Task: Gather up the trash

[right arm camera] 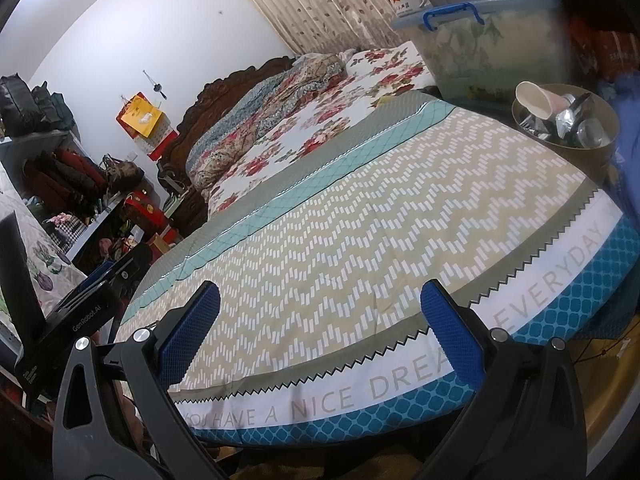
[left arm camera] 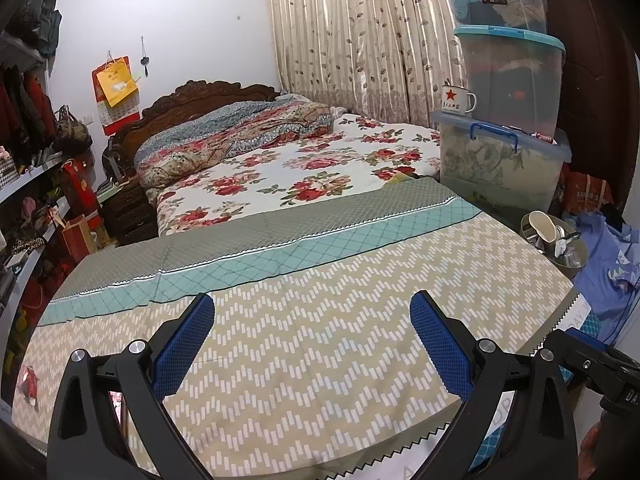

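Left wrist view shows the left tongs [left arm camera: 312, 344] held low over a bench [left arm camera: 320, 320] draped in a beige zigzag cloth, jaws spread wide with nothing between the blue pads. They point level across the cloth toward the floral bed [left arm camera: 320, 156] beyond. At the lower right edge of this view the black body of the other tool is partly visible, just beside the left one.

From the right wrist view, the right tongs [right arm camera: 320, 336] hang over the near edge of the same bench [right arm camera: 360, 220], tilted so the surface slopes up to the right; these jaws also stand wide apart and empty. The left tool's black housing sits close at the left edge.

A round bin [right arm camera: 600, 148] stands just off the bench's far right corner, beside stacked plastic storage boxes [left arm camera: 500, 160]. It holds the trash: a paper cup [right arm camera: 534, 100] lying on its side and crumpled silvery wrappers [right arm camera: 576, 114]. Both tongs are well apart from the bin
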A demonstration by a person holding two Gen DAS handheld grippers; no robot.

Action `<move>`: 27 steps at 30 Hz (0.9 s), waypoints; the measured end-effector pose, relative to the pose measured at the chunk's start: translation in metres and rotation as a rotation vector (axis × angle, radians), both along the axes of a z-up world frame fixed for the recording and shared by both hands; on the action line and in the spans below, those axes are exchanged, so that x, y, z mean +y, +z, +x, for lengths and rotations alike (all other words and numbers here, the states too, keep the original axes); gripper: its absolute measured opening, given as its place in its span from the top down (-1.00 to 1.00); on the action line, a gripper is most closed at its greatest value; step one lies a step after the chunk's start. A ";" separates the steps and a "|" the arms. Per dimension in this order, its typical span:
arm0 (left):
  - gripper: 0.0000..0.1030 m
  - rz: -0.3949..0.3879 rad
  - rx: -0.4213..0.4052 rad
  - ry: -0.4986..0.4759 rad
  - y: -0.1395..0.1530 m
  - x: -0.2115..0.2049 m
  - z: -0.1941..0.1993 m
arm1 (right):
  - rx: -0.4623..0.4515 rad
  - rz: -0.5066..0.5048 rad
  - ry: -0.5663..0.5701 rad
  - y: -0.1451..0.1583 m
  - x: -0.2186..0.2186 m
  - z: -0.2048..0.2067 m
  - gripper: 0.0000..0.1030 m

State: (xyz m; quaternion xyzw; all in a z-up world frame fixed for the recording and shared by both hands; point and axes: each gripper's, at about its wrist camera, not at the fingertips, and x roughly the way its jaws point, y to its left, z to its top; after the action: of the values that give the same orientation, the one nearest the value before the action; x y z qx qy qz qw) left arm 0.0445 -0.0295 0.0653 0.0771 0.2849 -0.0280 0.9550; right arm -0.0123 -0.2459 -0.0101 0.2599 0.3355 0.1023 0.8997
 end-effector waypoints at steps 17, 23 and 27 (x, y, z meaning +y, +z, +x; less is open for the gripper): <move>-0.83 -0.014 0.042 -0.032 -0.006 -0.001 0.005 | 0.002 0.002 0.002 -0.001 0.000 0.002 -0.93; -0.83 -0.018 0.037 -0.032 -0.007 0.000 0.004 | 0.004 0.003 0.005 -0.002 0.001 0.002 -0.93; -0.83 -0.018 0.039 -0.033 -0.006 0.000 0.004 | 0.006 0.005 0.006 -0.003 0.001 0.003 -0.93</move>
State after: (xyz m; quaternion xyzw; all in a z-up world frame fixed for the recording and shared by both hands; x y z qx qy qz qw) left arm 0.0482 -0.0296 0.0591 0.0725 0.3018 -0.0480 0.9494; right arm -0.0098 -0.2454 -0.0129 0.2612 0.3386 0.1049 0.8978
